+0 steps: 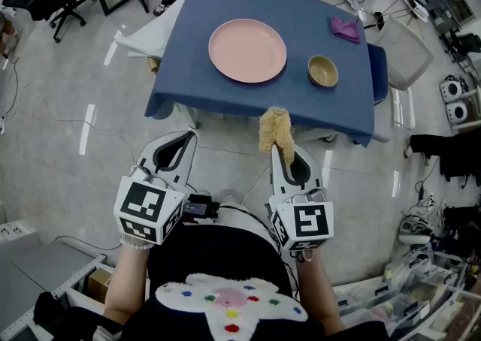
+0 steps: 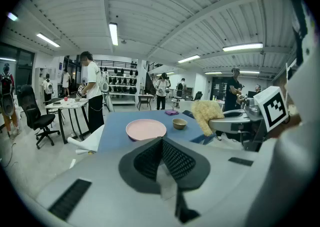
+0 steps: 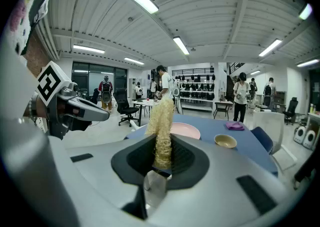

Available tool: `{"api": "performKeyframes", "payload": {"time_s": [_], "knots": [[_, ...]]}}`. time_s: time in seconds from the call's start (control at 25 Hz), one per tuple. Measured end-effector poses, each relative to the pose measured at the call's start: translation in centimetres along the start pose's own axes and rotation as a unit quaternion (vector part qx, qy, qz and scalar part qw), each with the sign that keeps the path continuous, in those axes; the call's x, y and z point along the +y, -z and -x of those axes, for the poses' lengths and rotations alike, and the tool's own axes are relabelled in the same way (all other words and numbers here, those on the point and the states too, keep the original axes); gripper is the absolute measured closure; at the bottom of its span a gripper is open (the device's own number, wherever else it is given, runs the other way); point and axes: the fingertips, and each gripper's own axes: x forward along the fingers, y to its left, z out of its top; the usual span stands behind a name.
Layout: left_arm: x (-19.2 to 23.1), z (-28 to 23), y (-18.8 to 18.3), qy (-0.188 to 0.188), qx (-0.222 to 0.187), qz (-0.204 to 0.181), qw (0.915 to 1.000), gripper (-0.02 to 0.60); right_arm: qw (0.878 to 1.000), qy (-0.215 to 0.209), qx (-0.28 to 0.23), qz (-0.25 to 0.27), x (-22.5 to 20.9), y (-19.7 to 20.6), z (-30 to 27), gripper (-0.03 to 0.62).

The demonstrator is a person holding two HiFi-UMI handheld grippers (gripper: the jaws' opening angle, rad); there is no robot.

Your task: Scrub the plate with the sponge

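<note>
Right gripper [image 1: 282, 153] is clamped on the yellow sponge [image 1: 275, 128], held in the air just short of the table's [image 1: 218, 95] near edge. Left gripper [image 1: 184, 139] has its jaws pressed together on nothing. Pink plate [image 1: 247, 50] sits on the blue table, a small bowl [image 1: 322, 70] beside it.

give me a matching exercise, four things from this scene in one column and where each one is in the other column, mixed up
Things:
1. pink plate
2. tan bowl
3. purple cloth
4. yellow sponge

Places:
A. held between the fingers of the right gripper
B. far right part of the blue table
C. middle of the table
D. on the table, just right of the plate

Pairs: 1-C; 2-D; 3-B; 4-A
</note>
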Motion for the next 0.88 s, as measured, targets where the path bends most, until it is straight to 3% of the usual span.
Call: {"api": "performKeyframes", "payload": {"time_s": [0.68, 0.72, 0.8, 0.88], "knots": [[-0.1, -0.8, 0.0, -0.012, -0.001, -0.007, 0.9999, 0.569, 1.000, -0.012, 0.002, -0.021, -0.5, 0.2, -0.3, 0.539], [-0.2, -0.9, 0.0, -0.011, 0.000, -0.006, 0.9999, 0.564, 1.000, -0.013, 0.000, -0.021, -0.7, 0.1, -0.3, 0.537], [-0.5, -1.2, 0.0, -0.006, 0.001, 0.000, 1.0000, 0.496, 1.000, -0.013, 0.000, -0.021, -1.0, 0.0, -0.4, 0.537], [-0.5, -1.2, -0.1, -0.008, -0.001, 0.007, 0.9999, 0.486, 1.000, -0.016, 0.000, -0.021, -1.1, 0.0, -0.4, 0.537]]}}
